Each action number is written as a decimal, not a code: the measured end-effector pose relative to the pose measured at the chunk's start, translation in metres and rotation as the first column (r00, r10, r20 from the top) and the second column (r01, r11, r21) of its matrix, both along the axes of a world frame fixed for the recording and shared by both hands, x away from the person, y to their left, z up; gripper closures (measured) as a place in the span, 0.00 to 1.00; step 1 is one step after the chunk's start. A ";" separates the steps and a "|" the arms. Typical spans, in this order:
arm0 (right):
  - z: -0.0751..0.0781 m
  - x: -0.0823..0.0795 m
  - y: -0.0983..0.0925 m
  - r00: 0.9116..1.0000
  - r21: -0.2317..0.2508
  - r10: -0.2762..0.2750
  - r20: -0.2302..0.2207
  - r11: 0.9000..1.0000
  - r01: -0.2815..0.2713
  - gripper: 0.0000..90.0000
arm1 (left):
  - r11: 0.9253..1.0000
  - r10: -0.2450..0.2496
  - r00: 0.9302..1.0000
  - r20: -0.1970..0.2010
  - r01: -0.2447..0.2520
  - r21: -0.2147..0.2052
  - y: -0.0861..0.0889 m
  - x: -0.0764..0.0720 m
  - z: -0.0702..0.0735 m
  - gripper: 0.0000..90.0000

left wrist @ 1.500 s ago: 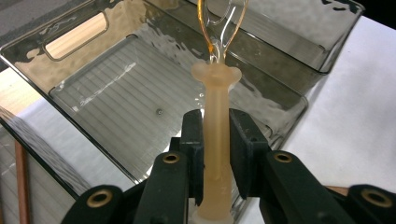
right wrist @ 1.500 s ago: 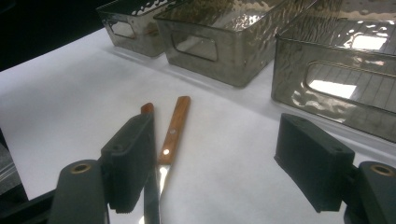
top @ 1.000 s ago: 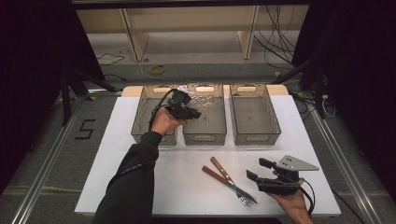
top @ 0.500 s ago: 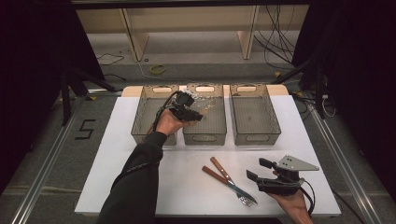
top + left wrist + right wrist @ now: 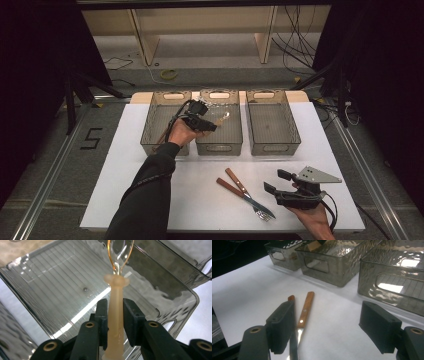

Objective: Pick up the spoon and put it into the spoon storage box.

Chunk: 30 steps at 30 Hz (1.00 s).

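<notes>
My left gripper [image 5: 212, 125] hovers over the middle grey bin [image 5: 218, 148], holding a spoon [image 5: 223, 118] with a pale handle. In the left gripper view the handle [image 5: 115, 315] stands between the pads and its shiny bowl points into the bin [image 5: 62, 290]. The jaws of this gripper [image 5: 115, 302] have just been opening, but the pads still lie against the handle. My right gripper [image 5: 275, 182] rests open at the near right, nothing between its jaws. A wooden-handled knife [image 5: 234, 179] and fork [image 5: 245, 197] lie just left of it. The right gripper view [image 5: 327, 315] shows both handles [image 5: 305, 308] ahead of its left jaw.
Three grey bins stand in a row at the back of the white mat [image 5: 125, 170]: left [image 5: 160, 147], middle, right [image 5: 272, 145]. A wooden-handled item [image 5: 162, 135] lies in the left bin. The person's left forearm [image 5: 150, 190] crosses the mat's near left.
The left hand has shifted only slightly over the middle bin, and the spoon's bowl now points farther toward that bin's far right. The right hand has not moved.
</notes>
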State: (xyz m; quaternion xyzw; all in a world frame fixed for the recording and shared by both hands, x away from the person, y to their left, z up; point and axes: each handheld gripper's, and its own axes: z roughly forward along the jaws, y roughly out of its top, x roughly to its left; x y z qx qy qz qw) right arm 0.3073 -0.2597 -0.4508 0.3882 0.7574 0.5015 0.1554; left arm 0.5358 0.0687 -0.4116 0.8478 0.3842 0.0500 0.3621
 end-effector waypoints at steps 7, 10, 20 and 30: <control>0.000 0.000 0.000 1.000 0.000 0.000 -0.001 1.000 0.000 0.32 | 0.998 -0.032 0.999 -0.001 0.032 -0.048 0.007 -0.008 0.009 0.56; 0.001 0.000 0.000 1.000 0.001 0.001 0.000 1.000 -0.001 0.32 | 0.997 -0.045 0.999 0.010 0.045 -0.066 0.010 -0.016 0.013 0.48; 0.005 0.001 0.007 0.999 -0.023 0.032 -0.021 0.999 -0.032 0.32 | 0.987 -0.057 0.996 0.067 0.066 -0.147 0.033 -0.047 0.020 0.34; 0.009 0.006 0.019 0.993 -0.080 0.093 -0.076 0.992 -0.099 0.32 | 0.978 -0.062 0.993 0.097 0.080 -0.191 0.050 -0.077 0.012 0.28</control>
